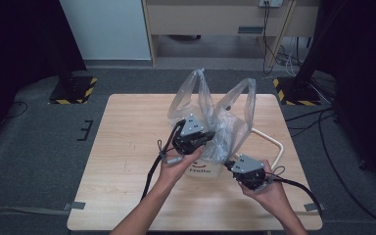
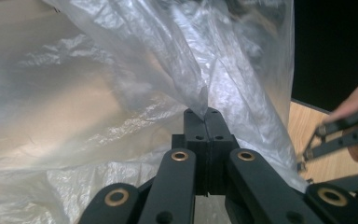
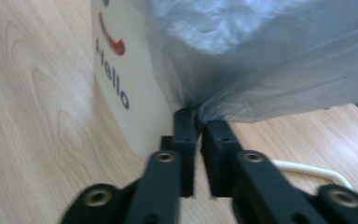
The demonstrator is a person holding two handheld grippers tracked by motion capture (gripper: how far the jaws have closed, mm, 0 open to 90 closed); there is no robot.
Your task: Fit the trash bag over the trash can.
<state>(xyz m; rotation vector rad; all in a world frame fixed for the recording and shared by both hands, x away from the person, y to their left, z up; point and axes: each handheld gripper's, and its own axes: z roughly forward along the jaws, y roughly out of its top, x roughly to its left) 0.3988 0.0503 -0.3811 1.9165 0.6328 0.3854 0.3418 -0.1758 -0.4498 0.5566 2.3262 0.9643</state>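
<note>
High view: a thin clear plastic carrier bag [image 1: 215, 120] with two loop handles stands near the middle of the light wooden table [image 1: 127, 147], draped over a cream-white box with a red smile and "Hello" print [image 1: 200, 170]. Most of the box is hidden by plastic and by the left hand [image 1: 178, 164]; its top and contents can't be made out. Left gripper [image 1: 206, 141] is pushed into the bag's folds, tips lost in the plastic. Right gripper [image 1: 231, 165] sits at the bag's lower right edge, held by the right hand [image 1: 267, 188]. A white curved handle or tube [image 1: 274, 142] shows behind the bag; its near end is covered.

Left gripper view: jaws pressed together, pinching a peak of the bag [image 2: 168, 70] film right at the tips. Film is crumpled and hazy; nothing legible behind it. Other gripper is cut off at the right edge.

Right gripper view: blurred. Jaws stand slightly apart w/ a gathered bit of bag [image 3: 270, 60] between them; pads seem to touch it, so a light grip. Box [image 3: 121, 70] stands on the table just past the tips, w/ the bag hanging over its top.
</note>
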